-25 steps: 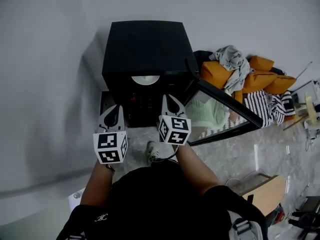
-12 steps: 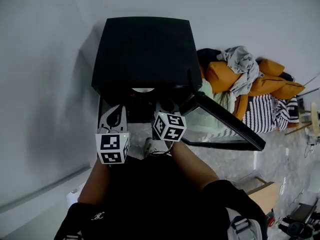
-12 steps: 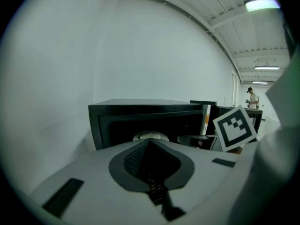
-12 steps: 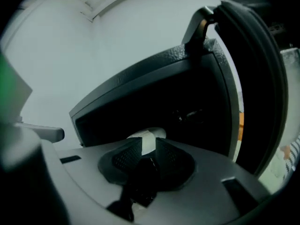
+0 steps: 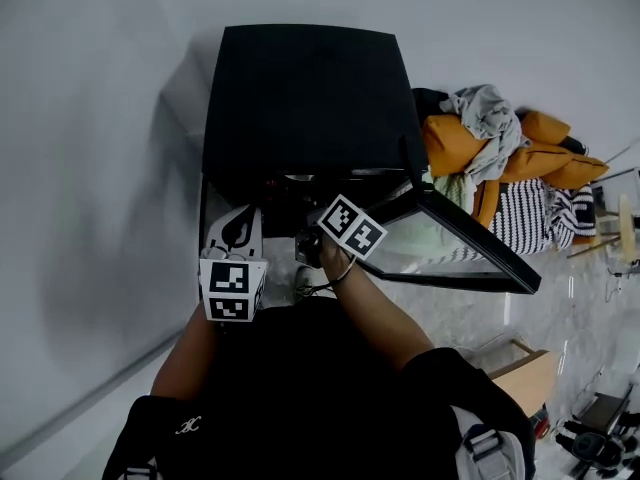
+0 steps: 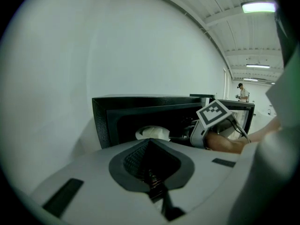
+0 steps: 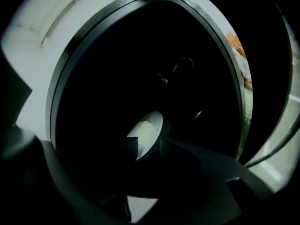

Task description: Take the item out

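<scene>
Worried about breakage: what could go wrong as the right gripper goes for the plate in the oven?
The right gripper has just been opening its jaws, the plate between them unpinched; a thin rim grip in the dark oven could slip and drop it. The arm could bump the open glass door.

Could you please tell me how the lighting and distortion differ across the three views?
Head view: evenly lit, the black cabinet casting a soft shadow on the wall at left. Left gripper view: strong fisheye bending, ceiling lamp glaring. Right gripper view: dark inside, only the white dish faintly lit.
</scene>
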{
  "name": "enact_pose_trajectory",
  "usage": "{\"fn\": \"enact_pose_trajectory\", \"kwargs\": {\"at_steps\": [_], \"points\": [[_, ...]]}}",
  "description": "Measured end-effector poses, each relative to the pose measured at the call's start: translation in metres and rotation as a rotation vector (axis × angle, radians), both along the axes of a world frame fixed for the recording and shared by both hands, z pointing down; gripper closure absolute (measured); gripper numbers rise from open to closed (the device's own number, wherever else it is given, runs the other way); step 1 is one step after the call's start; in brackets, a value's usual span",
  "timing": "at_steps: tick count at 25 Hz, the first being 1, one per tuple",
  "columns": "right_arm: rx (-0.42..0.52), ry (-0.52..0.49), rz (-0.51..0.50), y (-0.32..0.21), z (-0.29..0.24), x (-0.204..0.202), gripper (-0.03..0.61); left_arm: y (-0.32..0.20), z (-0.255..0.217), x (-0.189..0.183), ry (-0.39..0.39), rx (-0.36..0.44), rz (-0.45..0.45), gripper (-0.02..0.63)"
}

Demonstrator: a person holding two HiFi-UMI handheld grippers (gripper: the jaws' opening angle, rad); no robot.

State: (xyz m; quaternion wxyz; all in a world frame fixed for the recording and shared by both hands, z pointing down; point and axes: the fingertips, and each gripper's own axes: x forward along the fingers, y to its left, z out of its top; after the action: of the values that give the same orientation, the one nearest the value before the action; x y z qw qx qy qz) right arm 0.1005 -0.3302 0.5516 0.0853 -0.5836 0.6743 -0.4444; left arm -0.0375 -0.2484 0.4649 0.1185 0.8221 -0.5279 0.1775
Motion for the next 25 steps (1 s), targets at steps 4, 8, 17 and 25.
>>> {"fn": "enact_pose_trajectory", "kwargs": {"at_steps": [4, 8, 17, 25], "points": [[-0.138, -0.322, 0.09, 0.002, 0.018, -0.006, 0.443, -0.003, 0.006, -0.01, -0.002, -0.01, 0.025, 0.614], [-0.173, -0.521, 0.141, -0.001, 0.023, -0.009, 0.443, -0.009, 0.007, -0.017, 0.0, -0.01, 0.036, 0.614], [-0.236, -0.642, 0.164, -0.004, 0.035, -0.017, 0.458, -0.015, 0.01, -0.022, 0.007, -0.007, 0.047, 0.614], [-0.234, -0.657, 0.169, -0.001, 0.036, -0.019, 0.488, -0.012, 0.013, -0.026, 0.008, -0.008, 0.047, 0.614]]}}
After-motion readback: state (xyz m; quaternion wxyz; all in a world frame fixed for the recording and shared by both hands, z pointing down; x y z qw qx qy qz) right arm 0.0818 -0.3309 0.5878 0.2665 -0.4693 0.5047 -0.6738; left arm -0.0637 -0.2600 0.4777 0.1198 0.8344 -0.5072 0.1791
